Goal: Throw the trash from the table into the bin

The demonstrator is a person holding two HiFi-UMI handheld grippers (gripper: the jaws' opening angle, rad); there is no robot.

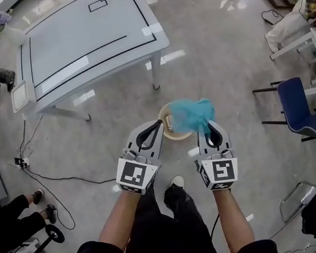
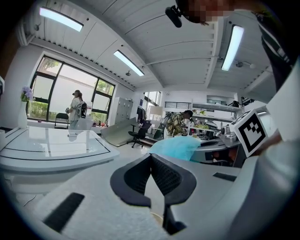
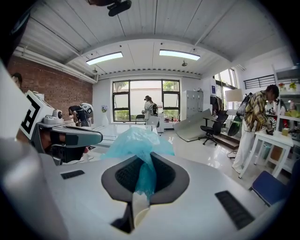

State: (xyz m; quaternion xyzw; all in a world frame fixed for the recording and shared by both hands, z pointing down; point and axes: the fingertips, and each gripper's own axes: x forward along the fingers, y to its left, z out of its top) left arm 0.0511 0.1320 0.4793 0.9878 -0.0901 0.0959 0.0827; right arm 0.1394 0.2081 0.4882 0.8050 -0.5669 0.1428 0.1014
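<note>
right gripper view: blue bag (image 3: 137,140) pinched between the right tongs (image 3: 143,165).

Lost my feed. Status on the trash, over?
Left gripper shut, empty. Right gripper shut on blue bag. Bag over bin, not dropped. Nothing in the way.

left gripper (image 1: 159,123) — jaws together | right gripper (image 1: 209,126) — jaws clamped | forearms (image 1: 123,218) forward, side by side

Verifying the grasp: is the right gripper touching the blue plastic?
Touching: the right gripper view shows the right gripper clamped shut on the blue plastic.
</note>
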